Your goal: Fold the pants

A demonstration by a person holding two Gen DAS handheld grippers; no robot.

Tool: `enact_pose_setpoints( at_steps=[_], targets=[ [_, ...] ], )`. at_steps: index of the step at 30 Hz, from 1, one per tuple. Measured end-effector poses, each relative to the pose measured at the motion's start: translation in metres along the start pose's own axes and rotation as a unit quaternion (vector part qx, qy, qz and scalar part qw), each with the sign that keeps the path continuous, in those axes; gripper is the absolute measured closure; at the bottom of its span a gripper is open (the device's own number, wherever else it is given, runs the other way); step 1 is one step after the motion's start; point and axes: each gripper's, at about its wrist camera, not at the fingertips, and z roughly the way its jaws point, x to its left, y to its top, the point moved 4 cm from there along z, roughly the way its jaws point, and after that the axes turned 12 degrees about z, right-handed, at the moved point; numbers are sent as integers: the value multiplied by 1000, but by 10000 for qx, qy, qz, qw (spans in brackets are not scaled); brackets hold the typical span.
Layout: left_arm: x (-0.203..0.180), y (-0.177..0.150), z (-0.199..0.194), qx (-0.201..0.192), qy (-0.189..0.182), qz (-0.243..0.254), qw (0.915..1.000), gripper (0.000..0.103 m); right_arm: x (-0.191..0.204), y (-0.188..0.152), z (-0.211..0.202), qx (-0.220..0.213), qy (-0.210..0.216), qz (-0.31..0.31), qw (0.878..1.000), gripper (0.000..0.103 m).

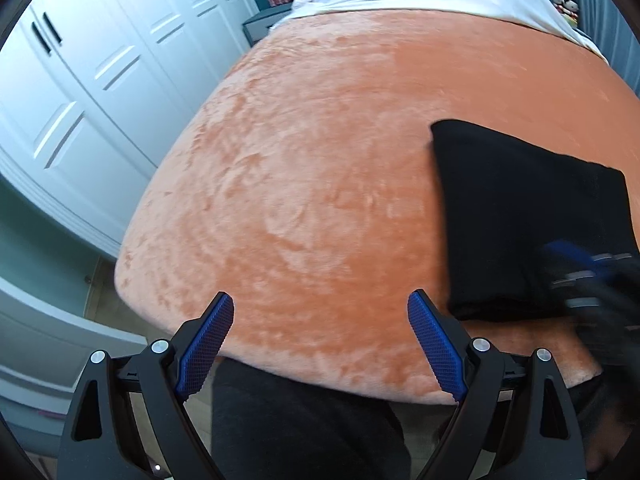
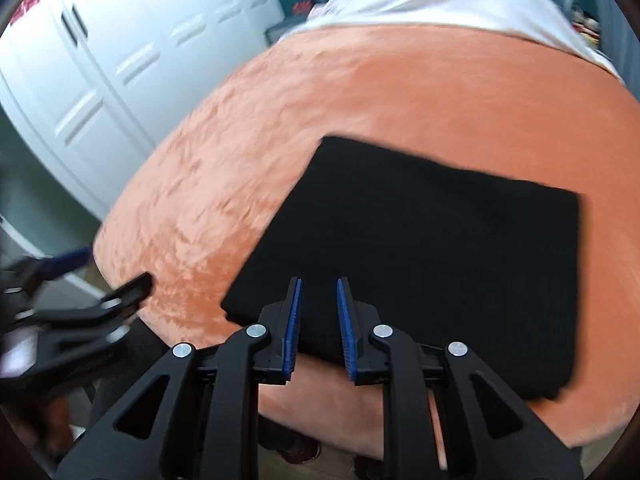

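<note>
Left wrist view: my left gripper [image 1: 320, 312] hangs over bare orange blanket [image 1: 320, 160], fingers spread wide, holding nothing.
Pants, left view: black pants [image 1: 528, 220] lie folded into a flat rectangle to my right, near the bed's front edge.
Right gripper, left view: blurred at the pants' near corner [image 1: 592, 276]; contact unclear.
Right wrist view: my right gripper [image 2: 318, 316] sits above the pants' [image 2: 420, 248] near edge, fingers narrow but with a clear gap, nothing between them.
Left gripper, right view: blurred at lower left [image 2: 80, 304], well off the pants.
Judgement: fold looks finished; both grippers appear free, which fits letting go.
Containers: none visible; white wardrobe [image 2: 120, 60] doors closed.
</note>
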Motion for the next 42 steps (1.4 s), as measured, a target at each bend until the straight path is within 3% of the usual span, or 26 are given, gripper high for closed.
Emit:
enact_pose_setpoints(
  at_steps=[2, 4, 6, 9, 15, 17, 19, 25, 26, 28, 29, 30, 34, 36, 38, 40, 42],
  targets=[
    [5, -1, -1, 18, -11, -38, 10000, 16, 4, -13, 44, 516, -320, -198, 9980, 84],
    [6, 1, -1, 52, -75, -58, 9999, 16, 9, -23, 55, 442, -517, -430, 9968, 84],
    [6, 4, -1, 41, -139, -74, 9999, 16, 16, -17, 36, 370, -570, -550, 9962, 85],
    [0, 8, -1, 19, -240, -50, 9997, 16, -10, 1, -4, 16, -160, 164, 9997, 85],
    [-25, 19, -6, -109, -468, 117, 9988, 16, -117, 7, -49, -461, -836, 1309, 9868, 85],
    [-34, 22, -6, -118, -531, 190, 9983, 16, -150, -1, -55, -426, -1113, 1518, 9812, 85],
    [-43, 25, -5, -111, -566, 254, 9980, 16, -172, -10, -49, -230, -1120, 1587, 9807, 90],
    [-60, 33, -4, -114, -589, 435, 9973, 16, -171, -4, -76, -489, -971, 1557, 9818, 86],
    [-63, 36, -3, -105, -606, 468, 9970, 16, -169, -6, -77, -518, -1007, 1599, 9806, 79],
    [-70, 40, 3, -74, -810, 463, 9956, 13, -182, -6, -86, -640, -1037, 1810, 9759, 45],
    [-73, 42, 7, -29, -933, 456, 9946, 11, -194, -6, -93, -742, -1099, 1923, 9723, 19],
    [-78, 45, 17, 79, -1137, 428, 9926, 11, -194, -5, -93, -823, -1175, 2010, 9690, 11],
    [-98, 48, 66, 693, -1965, 165, 9779, 11, -214, -7, -86, -680, -1195, 2131, 9673, 11],
    [-103, 45, 85, 973, -2300, -85, 9683, 11, -217, -9, -68, -507, -981, 2252, 9680, 11],
    [-101, 42, 94, 1009, -2524, -341, 9617, 10, -226, -12, -47, -213, -725, 2458, 9664, 10],
    [-98, 38, 105, 962, -2899, -641, 9501, 5, -229, -13, -31, -24, -473, 2663, 9627, 10],
    [-95, 33, 115, 893, -3156, -785, 9414, 5, -231, -19, -17, 75, -177, 2887, 9572, 5]
  ],
)
